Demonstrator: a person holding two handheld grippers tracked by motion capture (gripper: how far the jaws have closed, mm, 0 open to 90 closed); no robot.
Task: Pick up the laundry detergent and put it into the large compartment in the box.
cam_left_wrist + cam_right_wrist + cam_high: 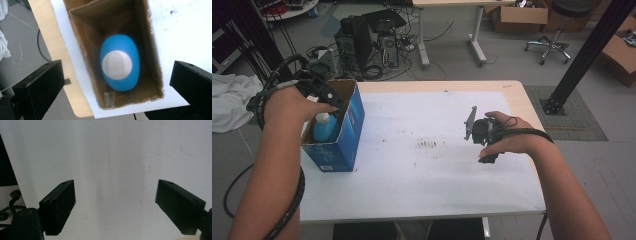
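With the left gripper (117, 82) spread wide above the blue bottle (119, 65) standing in the box (150, 45) at nine o'clock, and the right gripper (115, 206) likewise released, the seemingly upright bottle could have tipped if a jaw clipped the box wall.

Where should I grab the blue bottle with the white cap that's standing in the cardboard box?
Grip the blue bottle at its white cap, coming straight down from above: it stands upright in the narrow blue cardboard box, whose walls block its sides.

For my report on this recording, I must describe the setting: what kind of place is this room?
Probably a lab or workshop. Beyond the table stand computer towers amid loose cables on the floor, with cardboard boxes and a rolling stool nearby.
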